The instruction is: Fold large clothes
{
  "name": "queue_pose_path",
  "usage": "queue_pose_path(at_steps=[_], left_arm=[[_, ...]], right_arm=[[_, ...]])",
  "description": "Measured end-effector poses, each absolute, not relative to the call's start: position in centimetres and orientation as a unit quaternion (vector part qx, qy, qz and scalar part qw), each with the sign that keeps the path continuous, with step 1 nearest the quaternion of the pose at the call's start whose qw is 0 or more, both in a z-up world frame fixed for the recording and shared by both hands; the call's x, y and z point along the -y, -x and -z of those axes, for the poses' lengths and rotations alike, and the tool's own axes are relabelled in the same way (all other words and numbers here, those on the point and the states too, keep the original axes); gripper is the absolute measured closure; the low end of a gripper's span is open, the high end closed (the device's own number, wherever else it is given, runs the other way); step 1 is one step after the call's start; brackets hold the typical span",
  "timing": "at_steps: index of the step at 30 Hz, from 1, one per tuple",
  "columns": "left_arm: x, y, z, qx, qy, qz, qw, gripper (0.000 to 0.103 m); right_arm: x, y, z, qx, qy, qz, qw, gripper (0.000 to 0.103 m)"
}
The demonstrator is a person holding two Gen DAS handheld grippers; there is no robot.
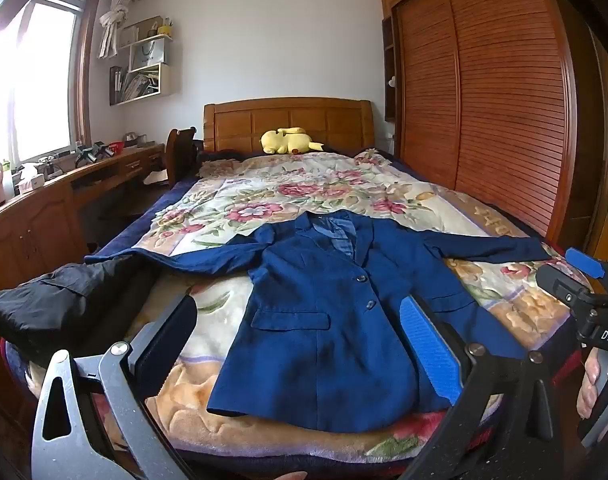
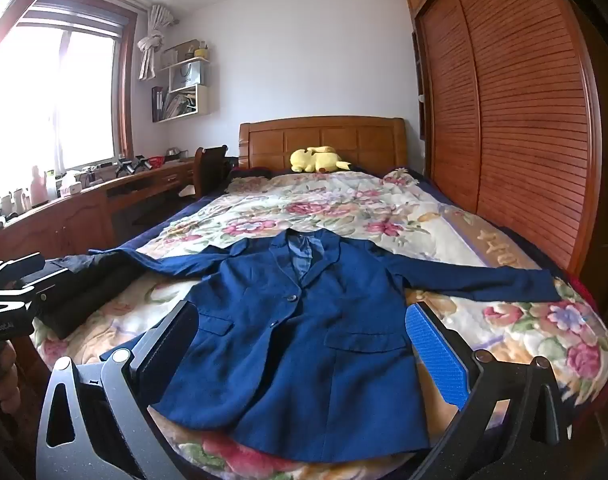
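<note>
Both grippers hover at the foot of the bed [image 1: 115,240], jaws spread wide and holding nothing: the left gripper [image 1: 299,344] frames the lower left half of the blue blazer [image 1: 324,312], the right gripper [image 2: 304,348] frames its hem and pockets. That jacket lies flat, front up and buttoned on the floral blanket [image 2: 344,208], collar toward the headboard [image 2: 324,136], so its long axis runs straight away from both tools. Its sleeves stretch out sideways, the left one reaching a dark garment [image 1: 63,296] at the bed's left edge. Each hand looks nearest the hem corner on its own side.
</note>
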State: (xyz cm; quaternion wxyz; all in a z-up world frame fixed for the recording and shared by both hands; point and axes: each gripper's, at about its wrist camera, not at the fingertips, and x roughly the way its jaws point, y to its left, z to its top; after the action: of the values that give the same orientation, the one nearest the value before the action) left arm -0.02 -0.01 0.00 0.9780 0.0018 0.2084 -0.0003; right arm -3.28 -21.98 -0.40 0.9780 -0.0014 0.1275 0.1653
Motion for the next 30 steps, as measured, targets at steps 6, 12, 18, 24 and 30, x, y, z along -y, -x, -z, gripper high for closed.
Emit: queue_pose_path(at_steps=[6, 12, 18, 24, 30], left_arm=[[0.07, 0.01, -0.04, -0.207, -0.002, -0.001, 0.978, 0.001], [0.01, 0.01, 0.02, -0.207, 0.0, 0.001, 0.978, 0.001], [0.16, 0.41, -0.28, -0.205, -0.001, -0.001, 0.979, 0.001], [0.22, 0.52, -0.42, -0.204, 0.001, 0.0, 0.979, 0.001], [0.31, 0.6, -0.51, -0.203, 0.001, 0.0, 0.979, 0.001]], right_arm=[[22.07, 3.32, 0.41, -0.126, 0.001, -0.165, 0.978, 0.0], [21.63, 3.3, 0.49, -0.127, 0.005, -0.164, 0.978, 0.0], [21.93, 3.38, 0.57, -0.125, 0.004, -0.163, 0.979, 0.0], [21.96, 3.58, 0.55, -0.125, 0.004, -0.164, 0.979, 0.0], [21.93, 3.57, 0.52, -0.125, 0.004, -0.164, 0.979, 0.0]])
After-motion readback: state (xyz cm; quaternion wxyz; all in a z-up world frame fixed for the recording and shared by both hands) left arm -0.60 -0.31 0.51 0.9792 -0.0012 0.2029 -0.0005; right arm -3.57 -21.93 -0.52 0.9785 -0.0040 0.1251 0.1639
